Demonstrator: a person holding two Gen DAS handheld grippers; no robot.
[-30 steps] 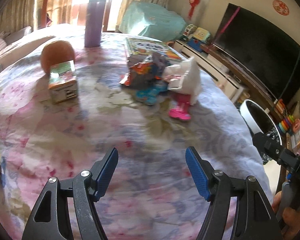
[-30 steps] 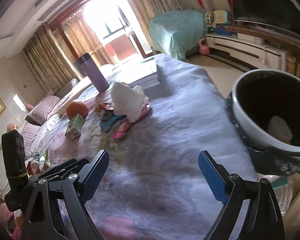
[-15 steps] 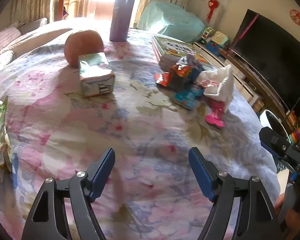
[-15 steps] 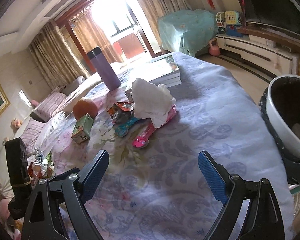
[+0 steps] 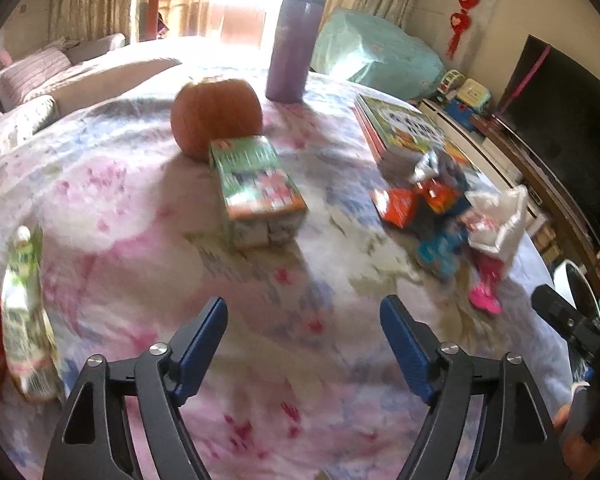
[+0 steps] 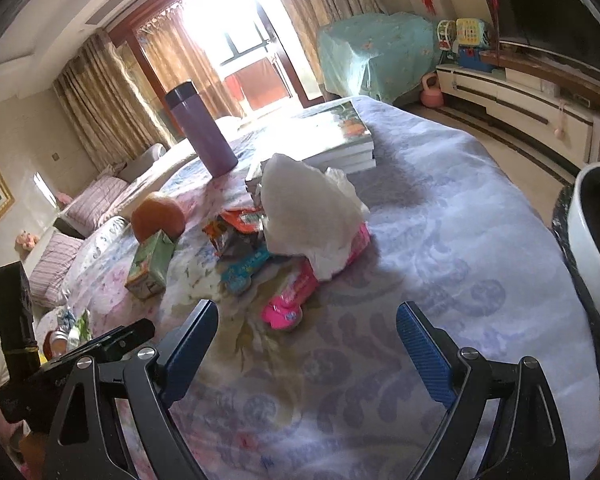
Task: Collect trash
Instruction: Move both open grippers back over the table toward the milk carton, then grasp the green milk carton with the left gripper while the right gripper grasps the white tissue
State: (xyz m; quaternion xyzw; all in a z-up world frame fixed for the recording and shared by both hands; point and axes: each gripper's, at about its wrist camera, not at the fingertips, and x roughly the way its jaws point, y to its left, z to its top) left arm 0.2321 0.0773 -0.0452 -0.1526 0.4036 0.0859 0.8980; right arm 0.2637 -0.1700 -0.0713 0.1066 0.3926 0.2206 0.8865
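Note:
On the flowered tablecloth lies a green drink carton (image 5: 258,192) (image 6: 150,264) in front of an orange (image 5: 216,118). A pile of trash sits to its right: a crumpled white tissue (image 6: 308,212) (image 5: 500,220), red snack wrappers (image 5: 416,200) (image 6: 236,228), a blue wrapper (image 6: 246,270) and a pink wrapper (image 6: 300,292) (image 5: 486,284). A green packet (image 5: 24,312) lies at the table's left edge. My left gripper (image 5: 302,336) is open and empty, short of the carton. My right gripper (image 6: 306,344) is open and empty, just short of the pink wrapper.
A purple flask (image 5: 294,42) (image 6: 202,130) stands at the back beside a stack of books (image 6: 332,136) (image 5: 404,128). A white bin with a black liner (image 6: 596,248) (image 5: 576,288) stands off the table's right edge. A TV and cabinet line the right wall.
Both grippers have swung left and toward the table's items. The carton and orange now sit nearer the left gripper; the bin has slid to the right edge of the right wrist view.

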